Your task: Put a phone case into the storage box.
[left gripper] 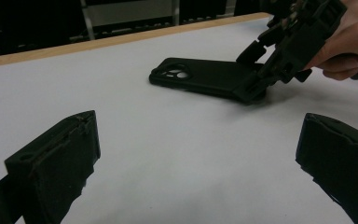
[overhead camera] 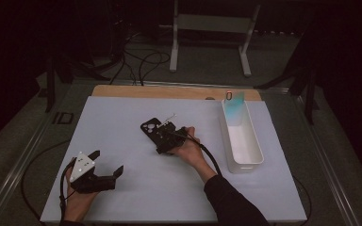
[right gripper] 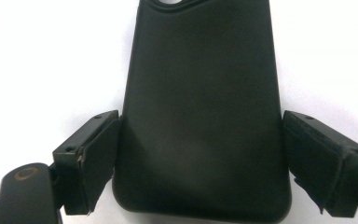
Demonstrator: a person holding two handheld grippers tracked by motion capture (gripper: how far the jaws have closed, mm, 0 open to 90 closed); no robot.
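Phone case (overhead camera: 150, 127) lies flat near the middle of the table (overhead camera: 122, 197), slightly toward the far edge, with the right gripper (overhead camera: 162, 136) tipped down over its near end and the left gripper (overhead camera: 108, 162) parked wide open and empty by the near-left corner. Left gripper view: right hand (left gripper: 349, 42) angles its tool steeply onto the case's end, which looks slightly raised off the table. Right gripper view: jaws straddle the case's sides, left pad (right gripper: 95, 158) about touching, right pad (right gripper: 317, 158) just clear; best to centre before squeezing evenly, or the slick case may skid.
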